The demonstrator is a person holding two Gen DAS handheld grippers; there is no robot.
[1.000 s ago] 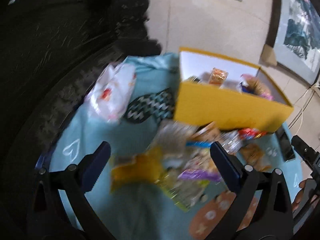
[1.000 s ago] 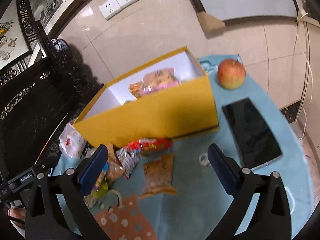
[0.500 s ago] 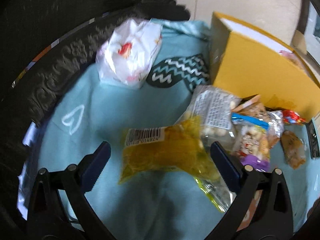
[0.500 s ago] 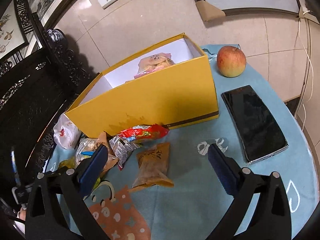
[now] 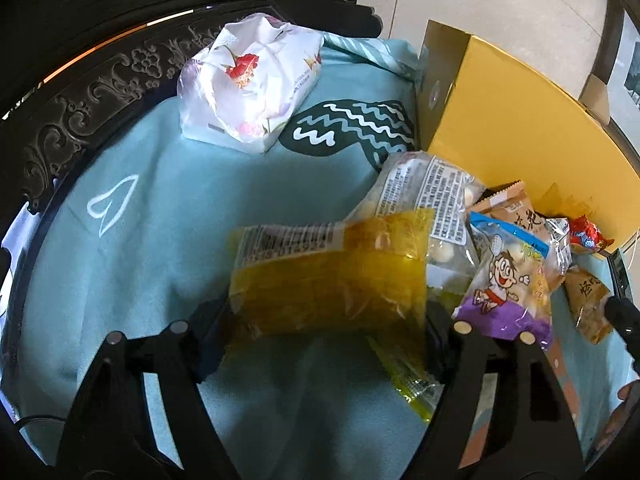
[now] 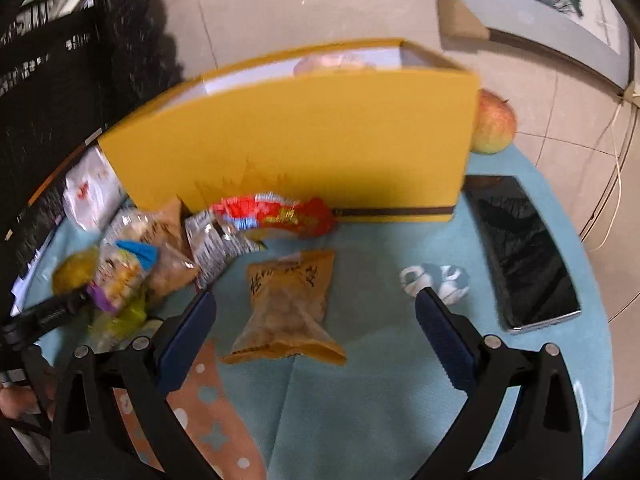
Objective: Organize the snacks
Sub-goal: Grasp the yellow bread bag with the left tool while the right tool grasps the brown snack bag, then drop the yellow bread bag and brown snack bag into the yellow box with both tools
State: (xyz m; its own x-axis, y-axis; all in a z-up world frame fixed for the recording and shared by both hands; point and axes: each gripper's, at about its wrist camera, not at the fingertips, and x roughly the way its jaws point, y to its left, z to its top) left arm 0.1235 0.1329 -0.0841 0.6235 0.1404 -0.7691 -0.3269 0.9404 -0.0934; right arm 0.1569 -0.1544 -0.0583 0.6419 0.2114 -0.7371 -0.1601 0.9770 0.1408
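The left gripper (image 5: 326,336) is low over the counter (image 5: 152,208), its fingers (image 5: 208,332) closing around a yellow snack bag (image 5: 328,276), one on each short end. I cannot tell if the pads already press on it. The bag is clear yellow plastic w/ a white barcode label along its far edge, lying flat on the teal cloth.

The right gripper (image 6: 316,320) has its fingers (image 6: 444,340) wide apart & holds nothing. A tan snack packet (image 6: 288,304) lies on the cloth between them, not touched.

Beyond the yellow bag are more snacks in a loose pile: a clear packet w/ printed text (image 5: 424,196), a purple cartoon packet (image 5: 508,280), a red wrapper (image 6: 276,216).

Farther back stands the yellow box (image 6: 320,136), open on top, w/ some packets inside. A white tissue pack (image 5: 248,84) is at the far left, a phone (image 6: 520,252) and an apple (image 6: 494,124) at the right.
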